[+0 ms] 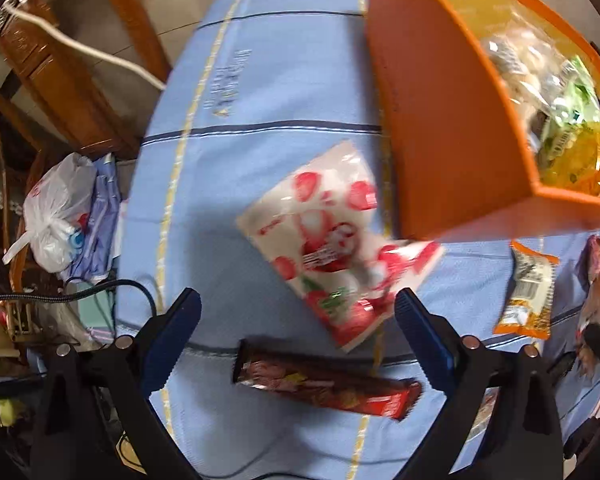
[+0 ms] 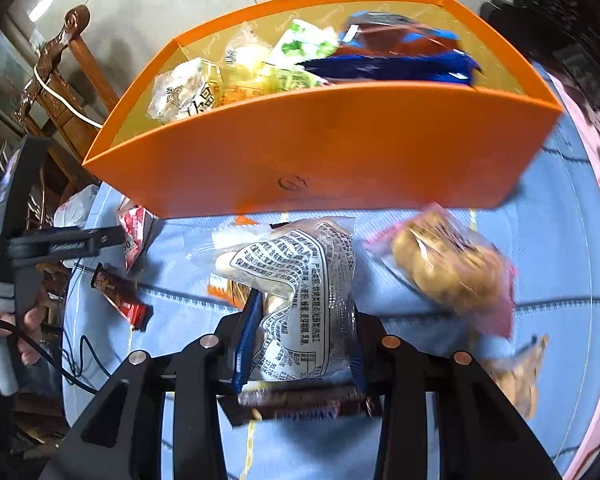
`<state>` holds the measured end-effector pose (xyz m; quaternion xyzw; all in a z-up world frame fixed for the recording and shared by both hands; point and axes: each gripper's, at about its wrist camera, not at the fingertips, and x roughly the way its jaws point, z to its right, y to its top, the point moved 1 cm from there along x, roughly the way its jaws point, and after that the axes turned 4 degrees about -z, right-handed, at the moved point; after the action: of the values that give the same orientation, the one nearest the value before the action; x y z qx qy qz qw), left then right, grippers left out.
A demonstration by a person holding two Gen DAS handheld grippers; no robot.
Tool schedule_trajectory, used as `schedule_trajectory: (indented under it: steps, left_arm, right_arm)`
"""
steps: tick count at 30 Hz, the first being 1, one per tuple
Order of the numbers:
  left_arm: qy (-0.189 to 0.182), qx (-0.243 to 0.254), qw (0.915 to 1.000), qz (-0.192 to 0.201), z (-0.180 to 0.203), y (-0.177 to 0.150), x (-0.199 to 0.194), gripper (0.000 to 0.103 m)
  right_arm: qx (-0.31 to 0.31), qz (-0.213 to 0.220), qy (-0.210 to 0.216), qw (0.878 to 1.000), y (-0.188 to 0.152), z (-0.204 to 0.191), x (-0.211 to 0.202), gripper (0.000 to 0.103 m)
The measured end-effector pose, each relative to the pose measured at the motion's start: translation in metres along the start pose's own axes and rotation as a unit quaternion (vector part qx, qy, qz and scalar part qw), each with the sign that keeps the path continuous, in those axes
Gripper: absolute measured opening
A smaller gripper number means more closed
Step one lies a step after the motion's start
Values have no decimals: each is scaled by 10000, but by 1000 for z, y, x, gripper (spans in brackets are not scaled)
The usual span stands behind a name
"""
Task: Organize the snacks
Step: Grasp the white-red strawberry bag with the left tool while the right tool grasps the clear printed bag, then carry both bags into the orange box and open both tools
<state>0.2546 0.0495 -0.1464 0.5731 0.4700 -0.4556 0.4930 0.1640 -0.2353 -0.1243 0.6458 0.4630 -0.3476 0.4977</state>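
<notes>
My left gripper [image 1: 298, 304] is open and hangs over the blue cloth. A white strawberry-print packet [image 1: 332, 240] lies just beyond its fingertips, and a dark red bar [image 1: 324, 388] lies between its fingers, lower down. My right gripper [image 2: 304, 320] is shut on a clear bread packet [image 2: 296, 276] with black print. The blue pads squeeze the packet's near end. The orange box [image 2: 320, 152] stands just behind, with several snack packets in it. It also shows at the upper right [image 1: 440, 120] in the left wrist view.
A pink-wrapped pastry [image 2: 452, 268], a brown bar [image 2: 300, 400] and another snack [image 2: 516, 376] lie near my right gripper. An orange-edged packet [image 1: 528, 292] lies right of the strawberry packet. A wooden chair [image 1: 60, 80], a white plastic bag [image 1: 56, 208] and a black cable [image 1: 100, 288] are past the table's left edge.
</notes>
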Motion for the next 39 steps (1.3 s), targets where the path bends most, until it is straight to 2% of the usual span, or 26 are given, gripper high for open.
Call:
schedule_trajectory:
  steps: [4, 7, 9, 10, 11, 12, 13, 15, 19, 24, 29, 33, 39]
  left_arm:
    - [34, 280, 9996, -59, 21, 6, 8, 95]
    - [262, 324, 9990, -183, 30, 15, 27, 95]
    - [58, 164, 9998, -105, 27, 19, 31, 94]
    - [-131, 51, 9999, 22, 23, 18, 29, 76]
    - [-388, -35, 9992, 39, 19, 17, 28, 63]
    - [-410, -33, 9991, 109, 17, 16, 25, 49]
    - [-340, 22, 9992, 196, 16, 14, 21, 30]
    - [-269, 138, 9992, 251, 12, 8, 12, 24]
    - [-501, 51, 9981, 369, -2, -14, -10, 22]
    - [-561, -41, 9972, 488, -13, -36, -36, 22]
    - [-770, -56, 9950, 632, -11, -42, -64, 22]
    - [-1042, 42, 9914, 796, -7, -36, -87, 22]
    - [-1452, 359, 9806, 1268, 28, -11, -132, 22]
  right_arm:
    - [192, -116, 52, 9997, -13, 13, -3, 39]
    - [233, -126, 62, 9996, -19, 8, -4, 39]
    - [172, -107, 75, 9998, -21, 5, -6, 39]
    - [134, -94, 68, 9998, -22, 2, -7, 39]
    - [96, -87, 66, 9999, -22, -1, -8, 39]
    - [73, -69, 67, 9999, -20, -4, -9, 39]
    - [62, -51, 67, 9999, -19, -7, -10, 39]
    - [17, 2, 72, 10000, -18, -11, -14, 39]
    - [-206, 181, 177, 9995, -12, -27, -28, 39]
    - [-470, 406, 221, 9978, -4, -43, -43, 39]
    - [-554, 536, 262, 9967, -2, -46, -55, 39]
    - [-529, 744, 263, 9955, 4, -44, -71, 39]
    - [-457, 1216, 79, 9915, 28, -38, -96, 39]
